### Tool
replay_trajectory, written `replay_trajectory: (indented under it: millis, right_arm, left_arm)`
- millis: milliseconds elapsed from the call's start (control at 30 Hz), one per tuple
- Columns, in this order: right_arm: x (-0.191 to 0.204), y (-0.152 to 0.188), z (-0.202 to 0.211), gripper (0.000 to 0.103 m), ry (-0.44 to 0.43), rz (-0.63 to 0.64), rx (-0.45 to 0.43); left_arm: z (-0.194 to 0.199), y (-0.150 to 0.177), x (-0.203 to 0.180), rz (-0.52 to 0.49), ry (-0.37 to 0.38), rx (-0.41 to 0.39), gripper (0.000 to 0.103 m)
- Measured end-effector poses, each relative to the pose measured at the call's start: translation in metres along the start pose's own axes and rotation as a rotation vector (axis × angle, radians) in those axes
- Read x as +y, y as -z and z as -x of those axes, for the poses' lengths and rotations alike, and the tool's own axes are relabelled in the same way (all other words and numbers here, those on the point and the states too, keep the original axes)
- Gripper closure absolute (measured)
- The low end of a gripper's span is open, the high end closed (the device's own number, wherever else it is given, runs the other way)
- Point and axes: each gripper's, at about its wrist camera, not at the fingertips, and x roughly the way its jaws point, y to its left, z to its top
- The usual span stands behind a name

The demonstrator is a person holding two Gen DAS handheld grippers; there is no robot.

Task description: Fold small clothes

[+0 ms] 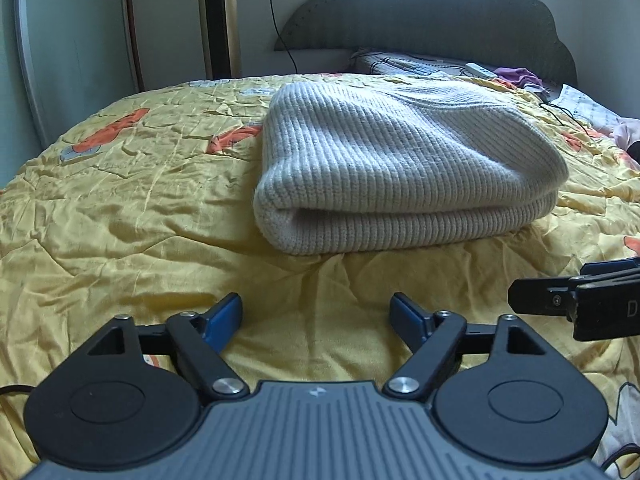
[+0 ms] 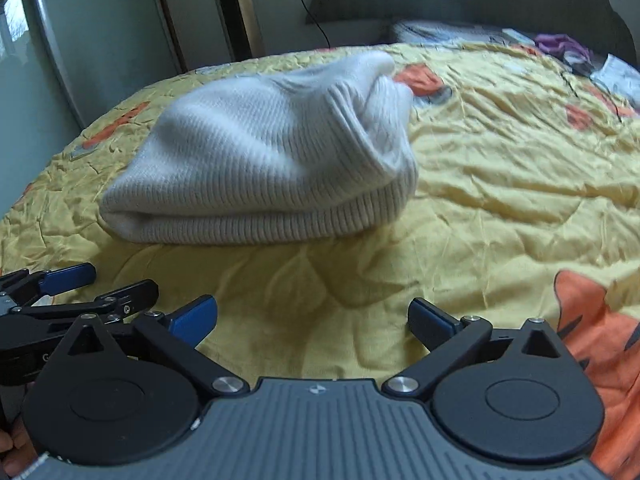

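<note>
A pale grey ribbed knit garment (image 1: pixel 392 168) lies folded over on the yellow bedspread (image 1: pixel 132 208), its rounded fold towards me. My left gripper (image 1: pixel 316 316) hovers just short of it, blue pads apart, nothing between them. In the right wrist view the same garment (image 2: pixel 264 168) sits ahead and to the left. My right gripper (image 2: pixel 312 320) stands wide open over bare bedspread (image 2: pixel 500 184), holding nothing. Each gripper shows at the edge of the other's view: the right gripper's black finger (image 1: pixel 576 300) at right, the left gripper's fingers (image 2: pixel 68 280) at left.
A grey padded headboard (image 1: pixel 432 16) closes the far end of the bed. Pillows, a white remote (image 1: pixel 480 70), purple cloth (image 1: pixel 518 76) and a black cable (image 1: pixel 568 114) lie near it. A tall gold-and-black appliance (image 1: pixel 218 20) and wardrobe door (image 1: pixel 72 40) stand at left.
</note>
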Motion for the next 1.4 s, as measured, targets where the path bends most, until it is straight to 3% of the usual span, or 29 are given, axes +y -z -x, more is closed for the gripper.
replay_trajectory:
  millis: [167, 300, 500, 600, 800, 1400]
  right_arm:
    - [-0.002, 0.003, 0.000, 0.000, -0.002, -0.003, -0.008]
    - [-0.001, 0.007, -0.002, 0.000, 0.008, 0.010, -0.027]
    - [0.010, 0.021, -0.009, 0.000, 0.077, 0.113, -0.089]
    - [0.013, 0.027, -0.010, 0.000, 0.096, 0.142, -0.118]
    - [0.003, 0.027, -0.005, 0.000, 0.052, 0.092, -0.145]
    - [0.004, 0.029, -0.006, 0.000, 0.054, 0.084, -0.151]
  left_arm:
    - [-0.001, 0.004, -0.003, -0.006, -0.020, -0.018, 0.019]
    - [-0.003, 0.007, -0.001, 0.015, -0.036, -0.023, 0.011]
    - [-0.004, 0.008, -0.002, 0.016, -0.043, -0.017, 0.005]
    - [-0.005, 0.008, -0.002, 0.015, -0.045, -0.016, 0.004]
    - [-0.005, 0.008, -0.001, 0.015, -0.047, -0.017, 0.003]
    - [-0.004, 0.007, -0.002, 0.011, -0.054, -0.021, 0.003]
